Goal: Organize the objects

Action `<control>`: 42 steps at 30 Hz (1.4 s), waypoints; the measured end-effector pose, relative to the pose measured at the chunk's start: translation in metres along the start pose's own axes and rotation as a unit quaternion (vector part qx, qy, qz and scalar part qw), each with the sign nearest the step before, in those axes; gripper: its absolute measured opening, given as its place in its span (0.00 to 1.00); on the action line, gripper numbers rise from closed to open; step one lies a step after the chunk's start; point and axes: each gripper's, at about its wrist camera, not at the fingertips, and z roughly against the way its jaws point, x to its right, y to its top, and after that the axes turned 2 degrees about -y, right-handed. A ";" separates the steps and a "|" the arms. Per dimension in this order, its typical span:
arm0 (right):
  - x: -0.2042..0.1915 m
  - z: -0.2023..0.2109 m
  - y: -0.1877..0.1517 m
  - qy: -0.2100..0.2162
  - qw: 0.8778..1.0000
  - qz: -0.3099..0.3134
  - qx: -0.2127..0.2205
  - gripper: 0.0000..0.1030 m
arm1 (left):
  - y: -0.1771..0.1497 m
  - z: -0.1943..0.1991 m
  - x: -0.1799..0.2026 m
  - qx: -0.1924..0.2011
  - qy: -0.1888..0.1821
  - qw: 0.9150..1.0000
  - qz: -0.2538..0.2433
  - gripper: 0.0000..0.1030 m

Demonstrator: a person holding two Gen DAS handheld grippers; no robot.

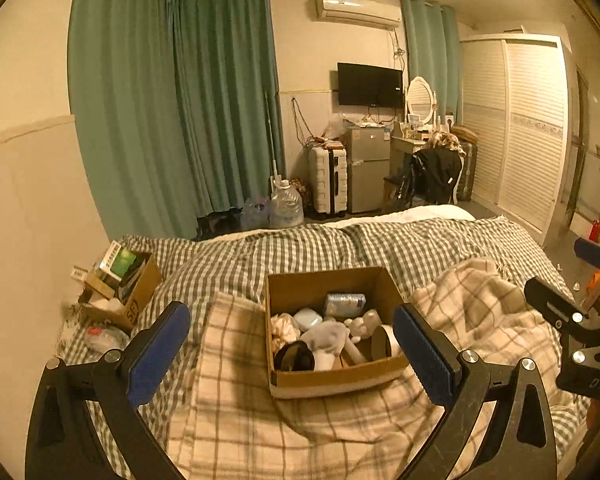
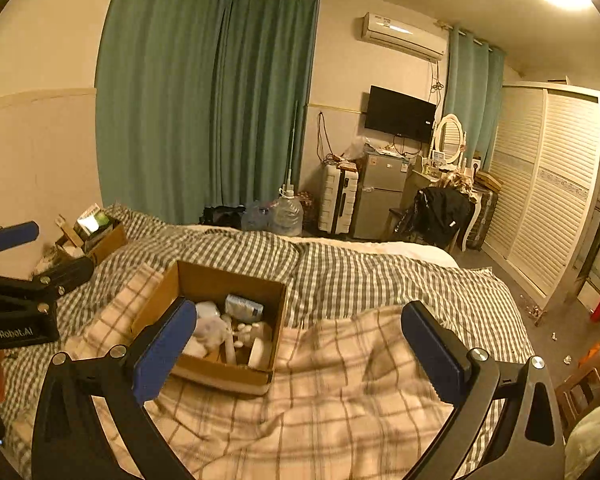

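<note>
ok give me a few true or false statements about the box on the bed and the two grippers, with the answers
1. The open brown cardboard box sits on the beige plaid blanket. True.
2. The left hand-held gripper is shut on a grey soft toy. False: its jaws are wide open and hold nothing; the grey soft toy lies in the box.
3. The right hand-held gripper is open and empty. True.
4. The box is empty. False: it holds several things, among them a pale blue packet.
5. A second cardboard box full of items sits by the wall on the bed's left side. True.
6. The green curtains are pulled open on a bright window. False: they are drawn shut.
</note>
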 end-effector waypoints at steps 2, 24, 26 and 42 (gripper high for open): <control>0.000 -0.003 -0.011 -0.004 1.000 -0.003 -0.004 1.00 | -0.011 -0.001 -0.001 0.001 0.000 1.000 0.006 1.00; -0.008 -0.073 -0.072 -0.018 0.998 -0.011 -0.059 1.00 | -0.087 -0.040 -0.009 -0.031 0.029 0.998 0.044 1.00; -0.008 -0.071 -0.071 -0.020 0.998 -0.009 -0.057 1.00 | -0.087 -0.039 -0.010 -0.029 0.029 0.998 0.045 1.00; -0.010 -0.062 -0.067 -0.019 0.999 -0.006 -0.047 1.00 | -0.086 -0.037 -0.011 -0.029 0.027 0.998 0.045 1.00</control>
